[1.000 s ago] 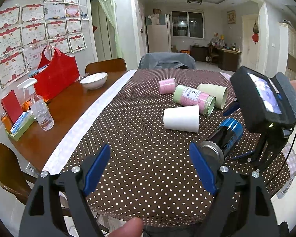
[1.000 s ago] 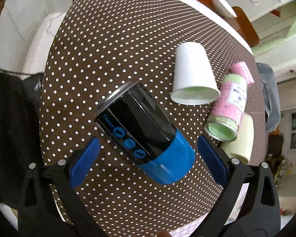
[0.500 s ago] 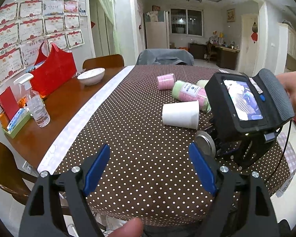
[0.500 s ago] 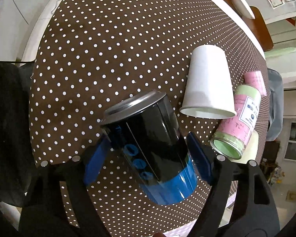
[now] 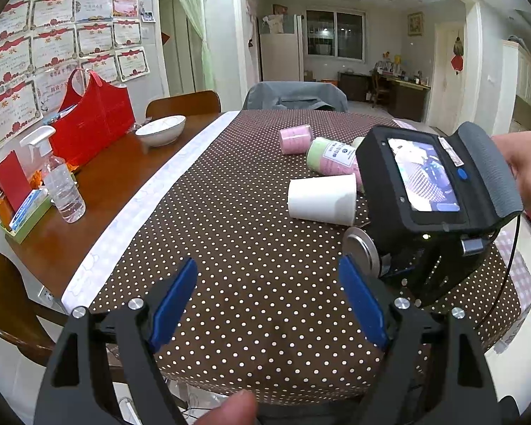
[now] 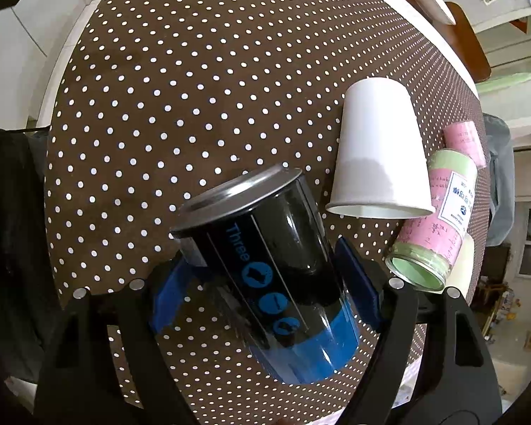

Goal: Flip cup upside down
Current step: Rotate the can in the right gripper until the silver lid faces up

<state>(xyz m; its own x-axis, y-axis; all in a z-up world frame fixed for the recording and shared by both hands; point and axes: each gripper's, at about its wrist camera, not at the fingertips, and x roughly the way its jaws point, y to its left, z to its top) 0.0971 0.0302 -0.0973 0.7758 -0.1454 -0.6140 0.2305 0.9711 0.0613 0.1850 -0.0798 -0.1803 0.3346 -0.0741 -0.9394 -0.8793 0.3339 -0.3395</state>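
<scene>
A black cup with a blue band and a metal base is between the blue pads of my right gripper, which is shut on it and holds it tilted over the dotted tablecloth. In the left wrist view only its round metal base shows, beside the right gripper's body. My left gripper is open and empty over the near part of the table.
A white paper cup, a pink and green jar, a small pink cup and a cream cup lie on their sides. A bowl, red bag and spray bottle stand left.
My right gripper has closed on the black cup and lifted and turned it, base swinging upward. The right gripper's body moved left and nearer in the left wrist view.
</scene>
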